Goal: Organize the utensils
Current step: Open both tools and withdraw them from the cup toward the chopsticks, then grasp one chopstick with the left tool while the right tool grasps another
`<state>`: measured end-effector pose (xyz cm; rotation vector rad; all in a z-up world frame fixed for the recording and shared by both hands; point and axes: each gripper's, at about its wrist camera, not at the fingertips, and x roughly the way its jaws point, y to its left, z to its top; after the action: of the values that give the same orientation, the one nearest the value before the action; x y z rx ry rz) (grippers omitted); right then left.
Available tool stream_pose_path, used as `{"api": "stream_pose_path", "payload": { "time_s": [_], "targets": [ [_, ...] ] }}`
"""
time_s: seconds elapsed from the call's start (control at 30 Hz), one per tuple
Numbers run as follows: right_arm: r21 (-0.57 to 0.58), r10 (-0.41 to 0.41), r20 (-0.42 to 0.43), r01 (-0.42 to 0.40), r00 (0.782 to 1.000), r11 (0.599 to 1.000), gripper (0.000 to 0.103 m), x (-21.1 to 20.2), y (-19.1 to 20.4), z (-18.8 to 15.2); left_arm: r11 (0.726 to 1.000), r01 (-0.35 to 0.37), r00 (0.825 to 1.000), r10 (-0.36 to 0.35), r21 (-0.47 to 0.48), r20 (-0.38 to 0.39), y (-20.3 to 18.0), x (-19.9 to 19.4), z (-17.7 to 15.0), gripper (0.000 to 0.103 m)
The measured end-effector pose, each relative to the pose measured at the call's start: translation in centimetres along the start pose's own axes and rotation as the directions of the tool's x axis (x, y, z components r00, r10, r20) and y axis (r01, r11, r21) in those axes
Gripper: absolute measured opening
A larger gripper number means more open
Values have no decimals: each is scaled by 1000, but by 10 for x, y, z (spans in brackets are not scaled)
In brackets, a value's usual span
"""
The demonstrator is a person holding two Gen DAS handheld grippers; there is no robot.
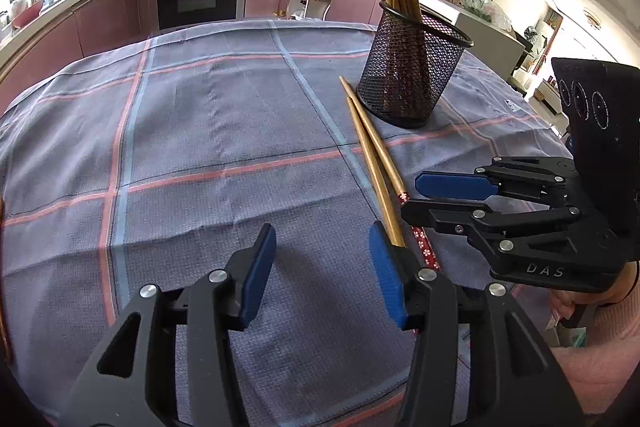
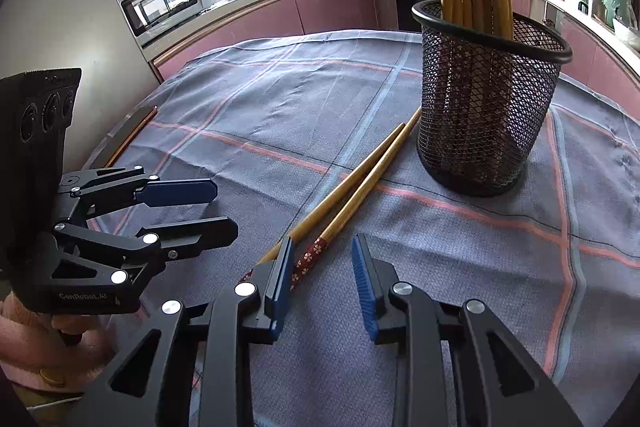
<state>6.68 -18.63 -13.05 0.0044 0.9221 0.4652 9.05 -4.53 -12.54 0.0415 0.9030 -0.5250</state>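
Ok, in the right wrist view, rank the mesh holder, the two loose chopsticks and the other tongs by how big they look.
1. mesh holder
2. left tongs and loose chopsticks: similar in extent, and the tongs sit nearer the camera, so unranked.

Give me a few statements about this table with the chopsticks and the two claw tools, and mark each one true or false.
1. The mesh holder stands upright with chopsticks in it. True.
2. The two loose chopsticks lie inside the holder. False: they lie on the checked cloth, beside the holder.
3. The right gripper is clamped on a chopstick. False: its jaws are open, with the decorated chopstick ends near its left finger.
4. The left gripper holds nothing. True: it is open over the cloth.
5. The cloth is plain white. False: it is grey-blue with pink and blue stripes.
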Motion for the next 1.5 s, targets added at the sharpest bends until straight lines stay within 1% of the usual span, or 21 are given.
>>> {"api": "stream_pose_path", "payload": {
  "time_s": [0.23,0.37,0.43,0.47,0.57,0.63,0.7,0.77,0.8,0.93,0.97,1.03,1.07,1.1,1.2,1.37,1.43,1.5],
  "targets": [
    [21,3,-17,-2,1000,1000,26,-5,-6,-3,998,39,999,-38,52,-15,-17,5,-2,48],
    [23,-4,-13,4,1000,1000,25,-3,-5,-3,995,37,999,-35,88,-22,-29,11,-3,48],
    [31,5,-14,-4,1000,1000,18,-3,-5,-4,995,28,999,-26,95,-22,-32,13,-2,47],
    [34,13,-16,-12,1000,999,13,-3,-6,-5,995,22,1000,-20,96,-24,-33,15,-2,46],
    [43,24,-17,-23,1000,999,11,-6,-9,-8,996,0,1000,1,88,-20,-34,17,-1,40],
    [58,36,-16,-35,999,998,10,-8,-12,-10,998,-5,1000,7,66,-19,-31,17,0,36],
    [73,48,-18,-46,999,996,9,-11,-14,-13,999,-14,1000,15,41,-20,-27,17,2,25],
    [76,51,-21,-49,998,996,9,-14,-15,-16,1000,-19,1000,19,16,-21,-23,18,3,20],
    [76,54,-24,-52,998,996,9,-15,-15,-17,1000,-16,1000,16,7,-23,-21,18,3,19],
    [76,60,-29,-57,998,995,10,-17,-15,-16,1000,-11,1000,11,4,-27,-21,18,5,19],
    [72,54,-22,-52,998,996,11,-17,-15,-14,1000,-9,1000,9,4,-28,-20,18,6,22],
    [68,49,-7,-49,999,997,20,-16,-17,-9,1000,-19,999,20,9,-25,-20,18,9,25],
    [71,45,0,-45,999,997,27,-14,-18,-5,1000,-26,999,26,12,-22,-20,18,10,27],
    [71,39,3,-39,999,997,29,-12,-19,-2,999,-29,999,30,15,-20,-20,19,12,28],
    [55,10,14,-11,1000,998,29,-5,-19,6,998,-45,999,45,33,-14,-20,21,19,32],
    [21,-34,7,34,999,999,29,8,-18,18,996,-66,997,67,56,-24,-20,31,28,32],
    [12,-48,4,48,999,999,27,13,-19,20,996,-67,997,68,60,-28,-19,33,30,32],
    [5,-63,6,63,998,998,24,15,-19,23,995,-72,997,74,63,-31,-19,36,30,32]
  ]
}}
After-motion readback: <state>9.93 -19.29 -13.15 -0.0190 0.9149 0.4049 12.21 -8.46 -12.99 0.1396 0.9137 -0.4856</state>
